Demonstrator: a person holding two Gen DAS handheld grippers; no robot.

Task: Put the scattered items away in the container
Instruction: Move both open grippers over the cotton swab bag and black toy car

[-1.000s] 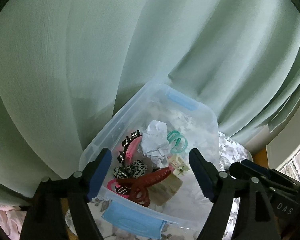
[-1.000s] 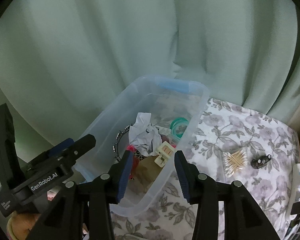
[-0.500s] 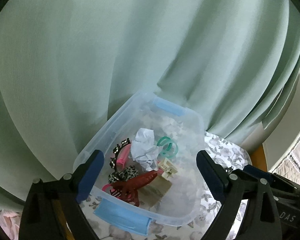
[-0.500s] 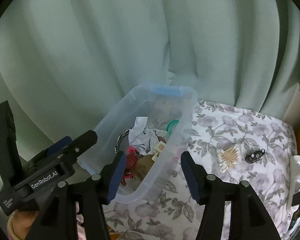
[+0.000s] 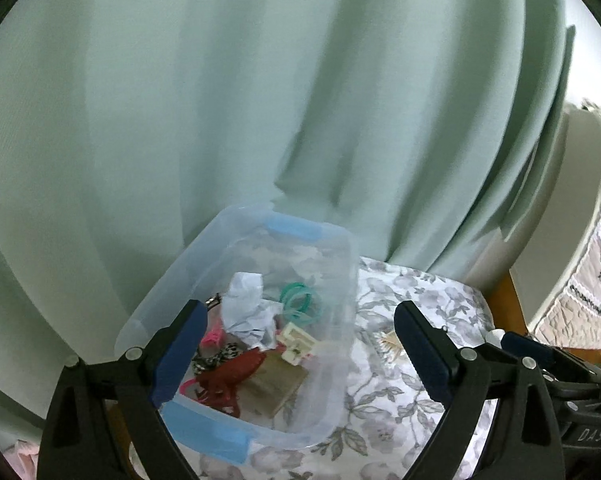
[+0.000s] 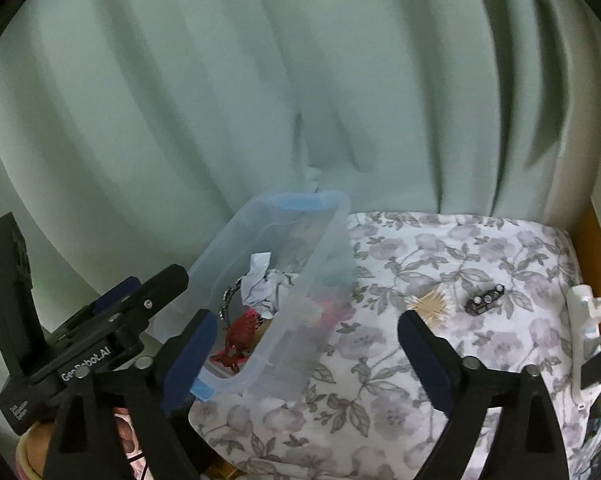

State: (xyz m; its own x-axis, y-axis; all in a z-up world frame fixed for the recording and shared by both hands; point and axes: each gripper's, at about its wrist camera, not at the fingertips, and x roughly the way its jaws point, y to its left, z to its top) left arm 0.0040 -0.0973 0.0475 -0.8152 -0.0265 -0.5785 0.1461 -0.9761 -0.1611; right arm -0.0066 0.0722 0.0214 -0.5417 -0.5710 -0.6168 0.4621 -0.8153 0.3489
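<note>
A clear plastic container with blue handles stands on a floral cloth at the left, also in the right wrist view. It holds crumpled white paper, green rings, a red claw clip, a cream clip and other hair items. A bundle of toothpicks and a small black clip lie on the cloth to the container's right. My left gripper is open and empty, above the container's near end. My right gripper is open and empty, near the container's right wall.
A pale green curtain hangs close behind the container. The floral cloth covers the table, with a wooden edge at the right. A white object lies at the cloth's right edge.
Both grippers have pulled back and swung right, away from the container. The right gripper's jaws have opened wider. The toothpicks and black clip now sit nearer the right view's centre.
</note>
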